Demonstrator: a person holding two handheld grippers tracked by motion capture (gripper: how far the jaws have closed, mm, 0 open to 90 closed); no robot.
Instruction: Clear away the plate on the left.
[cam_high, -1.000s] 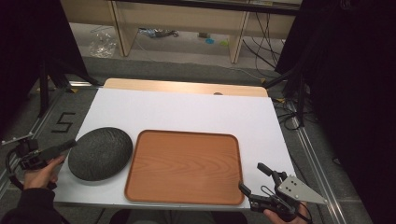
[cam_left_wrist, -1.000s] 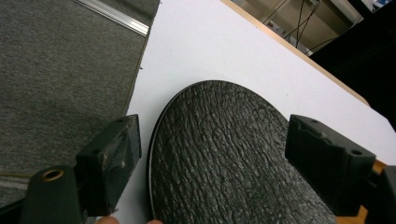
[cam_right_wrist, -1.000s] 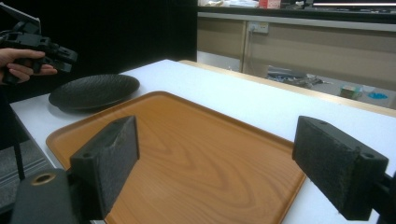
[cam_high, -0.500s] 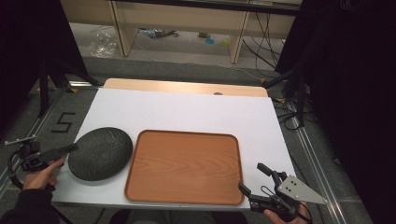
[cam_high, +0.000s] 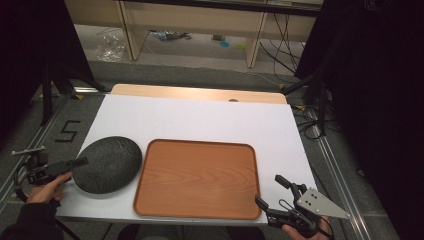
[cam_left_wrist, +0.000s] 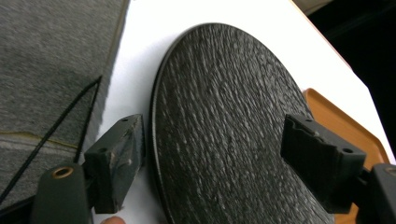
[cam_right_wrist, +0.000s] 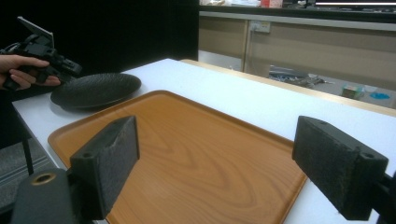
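A dark, rough-textured round plate (cam_high: 107, 165) (cam_left_wrist: 224, 130) (cam_right_wrist: 95, 89) lies on the white tabletop, left of a wooden tray (cam_high: 197, 177) (cam_right_wrist: 187, 149). My left gripper (cam_high: 80, 162) (cam_left_wrist: 217, 137) is at the plate's left edge. The rim sits between its jaws, one beside the rim and one above the plate's top. The jaws have just been closing, but a gap still shows at both pads. My right gripper (cam_high: 268, 190) (cam_right_wrist: 219, 154) stands open near the tray's front right corner, with nothing between its jaws.
The white tabletop (cam_high: 210, 120) stretches bare behind the plate and tray, ending in a wooden strip (cam_high: 200, 94). Cables (cam_high: 310, 120) trail off the right side. Shelving (cam_high: 195, 25) stands on the floor beyond.
My left gripper has shifted slightly down and in at the plate's rim. The right gripper, plate and tray have not moved.
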